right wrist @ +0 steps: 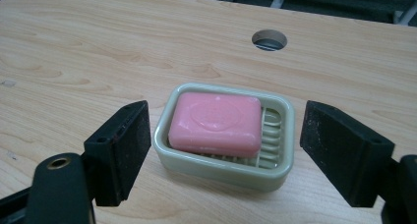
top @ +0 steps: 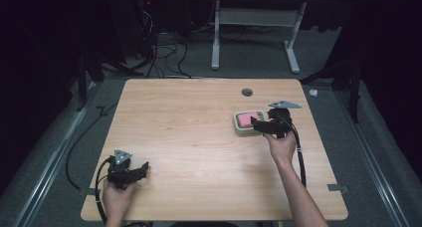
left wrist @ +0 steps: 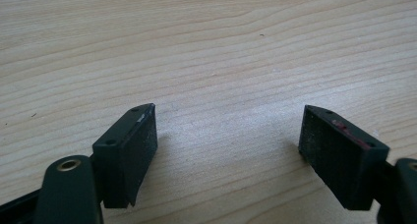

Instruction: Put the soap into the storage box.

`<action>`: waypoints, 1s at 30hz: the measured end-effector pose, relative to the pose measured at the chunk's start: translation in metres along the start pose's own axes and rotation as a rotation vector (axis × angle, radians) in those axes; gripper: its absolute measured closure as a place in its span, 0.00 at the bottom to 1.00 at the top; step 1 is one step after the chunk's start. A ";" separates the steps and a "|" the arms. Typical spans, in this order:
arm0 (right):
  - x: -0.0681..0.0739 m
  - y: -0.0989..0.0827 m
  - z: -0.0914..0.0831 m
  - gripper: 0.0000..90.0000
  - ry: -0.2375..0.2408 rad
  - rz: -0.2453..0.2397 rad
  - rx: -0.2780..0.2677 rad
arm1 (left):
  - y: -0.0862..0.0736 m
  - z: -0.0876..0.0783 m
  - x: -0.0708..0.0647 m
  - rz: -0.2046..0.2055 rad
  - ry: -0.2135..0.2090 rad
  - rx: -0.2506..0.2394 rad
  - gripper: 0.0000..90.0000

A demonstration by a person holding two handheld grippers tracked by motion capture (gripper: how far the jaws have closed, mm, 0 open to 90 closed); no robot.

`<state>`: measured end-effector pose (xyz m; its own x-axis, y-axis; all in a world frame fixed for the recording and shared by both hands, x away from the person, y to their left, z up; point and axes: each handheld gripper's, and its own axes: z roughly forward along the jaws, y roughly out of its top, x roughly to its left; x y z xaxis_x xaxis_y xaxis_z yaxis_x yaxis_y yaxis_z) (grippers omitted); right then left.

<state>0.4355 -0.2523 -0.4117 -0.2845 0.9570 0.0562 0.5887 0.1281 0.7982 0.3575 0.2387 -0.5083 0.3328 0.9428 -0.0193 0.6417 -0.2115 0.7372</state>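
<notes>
Tongs noted in the high view: left tongs (top: 144, 167) held low at the near-left corner of the bench (top: 199, 137), well apart from everything; right tongs (top: 255, 123) set at the soap dish (top: 240, 123) on the bench's far-right part, a round hole (top: 247, 92) seen beyond it. Left gripper view: left tongs (left wrist: 228, 148) spread wide over bare wood, nothing gripped. Right gripper view: right tongs (right wrist: 223, 153) released, jaws standing either side of the pale green soap dish (right wrist: 275, 172), not touching it; pink soap bar (right wrist: 215, 123) lying inside.
</notes>
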 end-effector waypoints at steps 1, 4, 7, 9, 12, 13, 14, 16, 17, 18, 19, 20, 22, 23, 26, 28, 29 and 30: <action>-0.001 -0.001 -0.001 0.23 -0.001 0.005 -0.002 | 0.000 0.000 0.000 0.000 0.000 0.000 0.25; -0.003 -0.003 -0.005 0.23 0.000 0.005 -0.006 | 0.000 0.000 0.000 0.000 0.000 0.000 0.25; -0.005 -0.005 -0.009 0.23 0.000 0.011 -0.014 | 0.000 0.000 0.000 0.000 0.001 -0.001 0.25; -0.006 -0.007 -0.011 0.23 -0.001 0.018 -0.016 | 0.000 0.000 0.000 0.000 0.000 0.000 0.25; -0.008 -0.010 -0.013 0.23 -0.002 0.019 -0.019 | 0.000 0.000 0.000 0.000 0.000 0.000 0.25; -0.009 -0.011 -0.014 0.23 -0.001 0.018 -0.020 | 0.000 0.000 0.000 0.000 0.000 0.000 0.25; -0.009 -0.012 -0.015 0.23 -0.001 0.022 -0.020 | 0.000 0.000 0.000 0.000 0.000 0.000 0.25; -0.010 -0.014 -0.017 0.23 0.000 0.018 -0.019 | 0.000 0.000 0.000 0.000 0.000 0.000 0.25; -0.011 -0.015 -0.019 0.23 0.001 0.021 -0.020 | 0.000 0.000 0.000 0.001 0.000 0.000 0.25; -0.011 -0.016 -0.020 0.23 0.001 0.020 -0.022 | 0.000 0.000 0.000 0.000 0.000 0.000 0.25; -0.012 -0.017 -0.022 0.23 0.000 0.023 -0.025 | 0.000 0.000 0.000 0.001 0.000 0.000 0.25; -0.012 -0.018 -0.023 0.23 0.000 0.025 -0.027 | 0.000 0.000 0.000 0.000 0.000 0.000 0.25; -0.013 -0.019 -0.025 0.23 0.001 0.027 -0.029 | 0.000 0.000 0.000 0.000 0.000 0.000 0.25; -0.014 -0.020 -0.027 0.23 0.001 0.026 -0.032 | 0.000 0.000 0.000 0.000 0.000 0.000 0.25; -0.016 -0.024 -0.030 0.23 -0.002 0.030 -0.033 | 0.000 0.000 0.000 0.000 0.000 0.000 0.25; -0.017 -0.026 -0.032 0.23 0.002 0.039 -0.031 | 0.000 0.000 0.000 0.000 0.000 0.000 0.25; -0.018 -0.027 -0.033 0.23 0.001 0.036 -0.034 | 0.000 0.000 0.000 0.000 0.000 0.000 0.25; -0.019 -0.027 -0.034 0.23 0.001 0.037 -0.037 | 0.000 0.000 0.000 0.000 0.000 0.000 0.25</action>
<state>0.3987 -0.2825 -0.4142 -0.2638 0.9607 0.0866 0.5700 0.0828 0.8174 0.3575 0.2386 -0.5083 0.3329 0.9428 -0.0188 0.6416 -0.2118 0.7372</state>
